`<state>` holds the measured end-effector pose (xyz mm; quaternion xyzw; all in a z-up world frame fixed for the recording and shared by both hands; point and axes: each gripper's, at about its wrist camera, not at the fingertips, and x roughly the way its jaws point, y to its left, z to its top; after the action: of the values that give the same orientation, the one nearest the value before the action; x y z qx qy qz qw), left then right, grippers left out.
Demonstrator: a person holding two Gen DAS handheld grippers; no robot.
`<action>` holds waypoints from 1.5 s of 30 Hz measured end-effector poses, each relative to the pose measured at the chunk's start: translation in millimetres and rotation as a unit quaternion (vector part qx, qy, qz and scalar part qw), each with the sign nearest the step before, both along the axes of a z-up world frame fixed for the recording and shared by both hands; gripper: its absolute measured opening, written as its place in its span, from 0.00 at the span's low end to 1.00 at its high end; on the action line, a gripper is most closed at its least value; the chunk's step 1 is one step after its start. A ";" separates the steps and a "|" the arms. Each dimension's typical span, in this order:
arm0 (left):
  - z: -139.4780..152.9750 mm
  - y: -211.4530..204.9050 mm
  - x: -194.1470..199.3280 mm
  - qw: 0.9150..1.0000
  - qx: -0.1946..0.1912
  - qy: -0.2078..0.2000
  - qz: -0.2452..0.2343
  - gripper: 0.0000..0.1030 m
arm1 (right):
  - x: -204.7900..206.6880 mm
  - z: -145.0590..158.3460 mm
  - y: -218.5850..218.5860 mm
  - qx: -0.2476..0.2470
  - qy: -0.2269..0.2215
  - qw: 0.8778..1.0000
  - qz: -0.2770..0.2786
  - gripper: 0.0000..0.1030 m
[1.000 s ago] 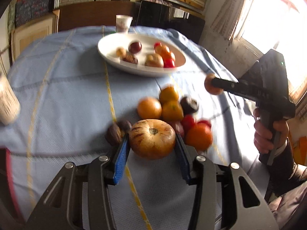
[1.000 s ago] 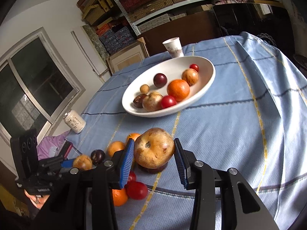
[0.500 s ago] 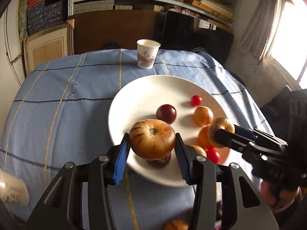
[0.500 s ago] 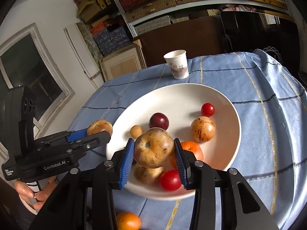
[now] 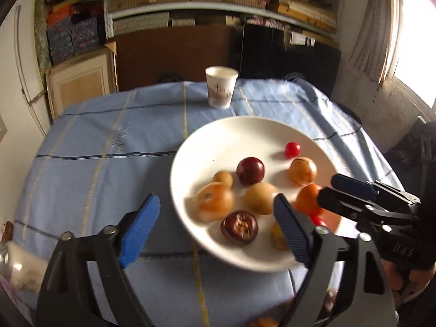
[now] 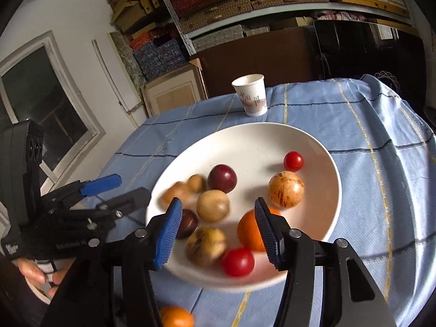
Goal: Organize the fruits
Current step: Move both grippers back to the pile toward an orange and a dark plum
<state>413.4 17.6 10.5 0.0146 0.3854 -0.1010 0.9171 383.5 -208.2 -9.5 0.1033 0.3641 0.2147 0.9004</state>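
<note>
A white plate (image 5: pixel 231 141) (image 6: pixel 259 147) on the blue cloth holds several fruits. My left gripper (image 5: pixel 216 230) hangs over its near left rim, jaws opening wide and nothing between the pads. An orange-brown fruit (image 5: pixel 215 201) (image 6: pixel 177 190) lies blurred on the plate just beyond them. My right gripper (image 6: pixel 219 231) hovers over the plate's near side, jaws opening with no pad on any fruit. A round tan fruit (image 6: pixel 212 205) (image 5: pixel 260 197) rests on the plate under it. Each gripper shows in the other's view: the right gripper (image 5: pixel 331 190), the left gripper (image 6: pixel 128 188).
A paper cup (image 5: pixel 221 87) (image 6: pixel 252 95) stands behind the plate. An orange (image 6: pixel 175 317) lies on the cloth in front of the plate. A jar (image 5: pixel 16 264) sits at the table's near left edge. Shelves and a cabinet stand behind the table.
Both grippers carried their fruits from the loose pile forward over the plate, then opened. Both fruits now lie on the plate.
</note>
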 end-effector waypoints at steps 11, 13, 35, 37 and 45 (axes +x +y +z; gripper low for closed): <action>-11.1 42.7 -157.5 0.999 -0.018 -0.024 0.018 0.94 | -168.1 -2.4 -14.1 0.009 -0.029 0.999 0.017 0.54; -23.2 48.3 -177.9 0.999 -0.021 -0.022 0.018 0.94 | -187.7 -8.4 -9.4 0.013 -0.021 1.000 0.012 0.54; -42.8 57.3 -219.9 0.999 -0.035 -0.016 0.002 0.94 | -198.3 -48.3 30.2 0.023 0.100 0.994 -0.024 0.54; -42.9 57.4 -220.2 0.999 -0.034 -0.016 0.002 0.94 | -196.6 -50.1 31.0 0.028 0.106 0.994 -0.025 0.54; -42.7 59.6 -221.1 0.999 -0.036 -0.013 0.006 0.94 | -191.9 -51.9 36.1 0.036 0.114 0.992 -0.036 0.54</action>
<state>192.3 77.2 -32.1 -0.0198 0.3698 -0.1088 0.9225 191.7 -172.1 -61.4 0.1726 0.4524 0.1820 0.8558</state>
